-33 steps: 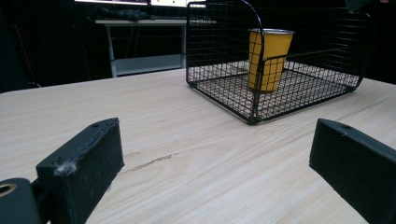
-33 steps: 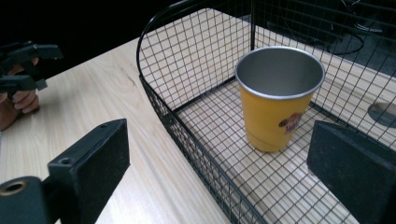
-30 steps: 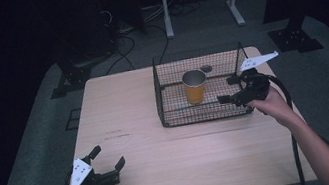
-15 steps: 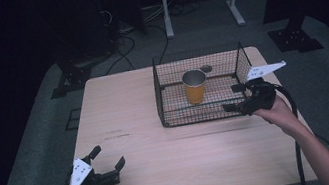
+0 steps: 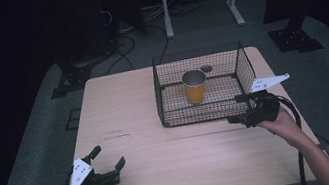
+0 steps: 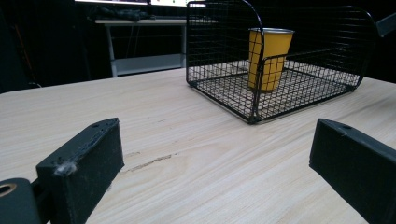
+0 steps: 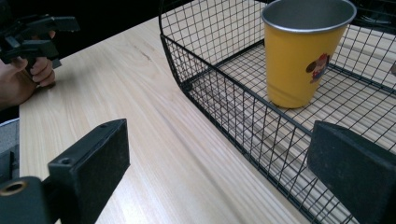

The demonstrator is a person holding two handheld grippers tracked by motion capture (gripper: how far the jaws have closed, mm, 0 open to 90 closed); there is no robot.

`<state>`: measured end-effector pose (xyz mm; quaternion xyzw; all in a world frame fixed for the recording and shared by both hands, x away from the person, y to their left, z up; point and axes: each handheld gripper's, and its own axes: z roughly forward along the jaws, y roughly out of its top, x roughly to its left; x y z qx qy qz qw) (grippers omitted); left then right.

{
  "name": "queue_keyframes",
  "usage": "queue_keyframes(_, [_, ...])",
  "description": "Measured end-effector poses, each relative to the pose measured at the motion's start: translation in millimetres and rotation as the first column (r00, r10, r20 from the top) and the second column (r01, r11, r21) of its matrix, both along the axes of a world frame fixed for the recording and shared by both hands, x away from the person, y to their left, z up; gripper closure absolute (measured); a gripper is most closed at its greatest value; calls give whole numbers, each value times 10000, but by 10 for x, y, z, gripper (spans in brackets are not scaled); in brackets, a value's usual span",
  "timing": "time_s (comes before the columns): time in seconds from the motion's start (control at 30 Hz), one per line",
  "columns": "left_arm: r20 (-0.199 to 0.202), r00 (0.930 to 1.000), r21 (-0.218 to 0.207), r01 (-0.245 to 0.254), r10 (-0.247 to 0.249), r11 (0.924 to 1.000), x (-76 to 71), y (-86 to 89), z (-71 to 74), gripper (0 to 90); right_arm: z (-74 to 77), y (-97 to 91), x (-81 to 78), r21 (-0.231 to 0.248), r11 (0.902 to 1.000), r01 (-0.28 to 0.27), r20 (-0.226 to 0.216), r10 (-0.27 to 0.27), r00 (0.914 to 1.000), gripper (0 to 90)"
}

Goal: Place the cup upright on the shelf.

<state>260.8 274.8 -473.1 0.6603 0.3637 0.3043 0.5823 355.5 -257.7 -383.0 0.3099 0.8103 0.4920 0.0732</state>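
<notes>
Yellow tapered metal cup (image 5: 195, 87) with silver rim stands upright, mouth up, on the floor of the black wire-mesh basket (image 5: 171, 120), roughly mid-basket toward the far wall. Long axis vertical. A small dark round object (image 5: 206, 68) lies behind it on the basket floor; I cannot tell what it is.

Right gripper (image 5: 239, 109): jaws spread wide, nothing between them, held just outside the basket's near-right corner. In the right gripper view the cup (image 7: 306, 51) lies ahead and up-right, behind the mesh wall, so a reach would likely have to go over the rim.

Left gripper (image 5: 108, 162): jaws also spread and empty, resting at the near-left corner of the pale wooden table (image 5: 119, 105), well apart from the basket.

Judgement: right gripper is clearly the nearer one to the cup.
</notes>
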Motion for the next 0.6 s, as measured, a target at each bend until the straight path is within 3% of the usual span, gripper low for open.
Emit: queue_keyframes(0.6, [2, 10000, -18, -10, 10, 10000, 2, 3, -1, 22, -228, -216, -167, 27, 9985, 554, -192, -553, 9983, 50])
